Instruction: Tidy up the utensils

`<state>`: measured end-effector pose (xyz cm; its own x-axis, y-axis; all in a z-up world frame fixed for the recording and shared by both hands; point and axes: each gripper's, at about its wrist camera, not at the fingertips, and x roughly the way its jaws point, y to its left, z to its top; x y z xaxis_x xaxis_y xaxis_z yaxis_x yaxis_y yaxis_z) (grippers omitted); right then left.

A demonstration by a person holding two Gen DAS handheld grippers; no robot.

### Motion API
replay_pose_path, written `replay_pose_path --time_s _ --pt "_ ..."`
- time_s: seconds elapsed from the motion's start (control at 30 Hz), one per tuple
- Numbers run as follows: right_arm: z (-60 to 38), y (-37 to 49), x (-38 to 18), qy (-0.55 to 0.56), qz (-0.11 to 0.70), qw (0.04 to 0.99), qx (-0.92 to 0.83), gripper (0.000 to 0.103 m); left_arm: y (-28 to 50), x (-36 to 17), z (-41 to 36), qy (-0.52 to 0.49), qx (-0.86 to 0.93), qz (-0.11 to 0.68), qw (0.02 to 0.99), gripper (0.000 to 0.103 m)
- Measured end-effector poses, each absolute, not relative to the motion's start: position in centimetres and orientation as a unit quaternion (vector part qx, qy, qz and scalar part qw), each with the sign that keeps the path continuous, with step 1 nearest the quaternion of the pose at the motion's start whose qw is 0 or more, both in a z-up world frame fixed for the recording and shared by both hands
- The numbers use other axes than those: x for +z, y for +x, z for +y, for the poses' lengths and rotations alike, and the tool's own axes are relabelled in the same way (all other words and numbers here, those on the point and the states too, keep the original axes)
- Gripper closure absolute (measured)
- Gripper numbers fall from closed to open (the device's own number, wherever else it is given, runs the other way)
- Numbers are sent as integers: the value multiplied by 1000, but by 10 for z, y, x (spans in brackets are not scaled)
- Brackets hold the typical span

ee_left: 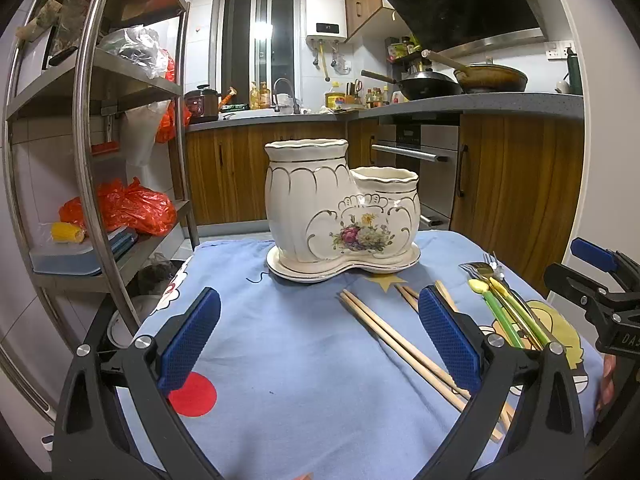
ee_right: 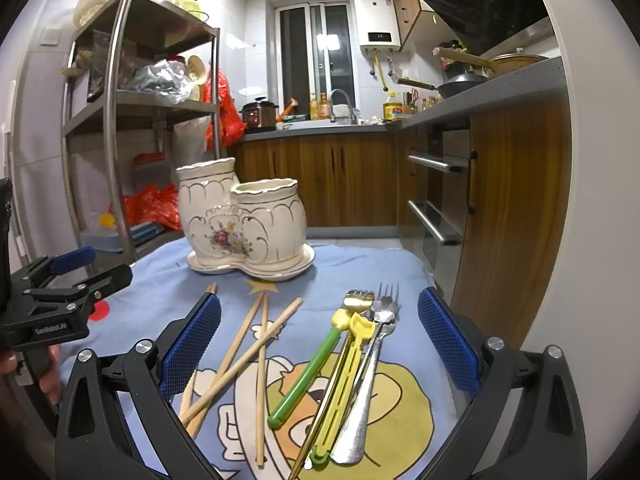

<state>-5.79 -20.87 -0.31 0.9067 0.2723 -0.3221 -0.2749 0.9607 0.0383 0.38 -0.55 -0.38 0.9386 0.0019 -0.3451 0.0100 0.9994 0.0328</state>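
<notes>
- Right gripper (ee_right: 319,342): jaws spread wide, nothing held; it hangs over the cutlery, with the forks and handles lying on the cloth between and just ahead of its fingers.
- Left gripper (ee_left: 319,340): jaws likewise wide apart and empty; chopsticks lie ahead of it and pass under its right finger, and the holder stands directly ahead.
- Step in hand, as judged: a first pick, nothing yet in the holder. To do it well, single out one piece from the overlapping bundle, close across its handle rather than its head, and lift it upright before taking it to an opening.
- Ceramic holder (ee_right: 244,220): one, two openings (tall and short), on its matching saucer, ahead and left of the right gripper, well beyond the cutlery.
- Chopsticks (ee_right: 240,356): about five sticks, crossed, at the right gripper's left finger; exact count uncertain.
- Gold fork (ee_right: 358,300): one.
- Silver fork (ee_right: 386,304): one.
- Green-handled piece (ee_right: 308,372): one.
- Yellow-handled piece (ee_right: 344,376): one.
- Blue printed cloth (ee_left: 280,340): one, beneath everything.
</notes>
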Motion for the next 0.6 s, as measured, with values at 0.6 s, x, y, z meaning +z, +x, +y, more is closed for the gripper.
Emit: replay_pose_path --time_s 0.6 --pt "-209 -58 -3 -4 165 976 141 5 5 -4 -8 17 -3 175 984 5"
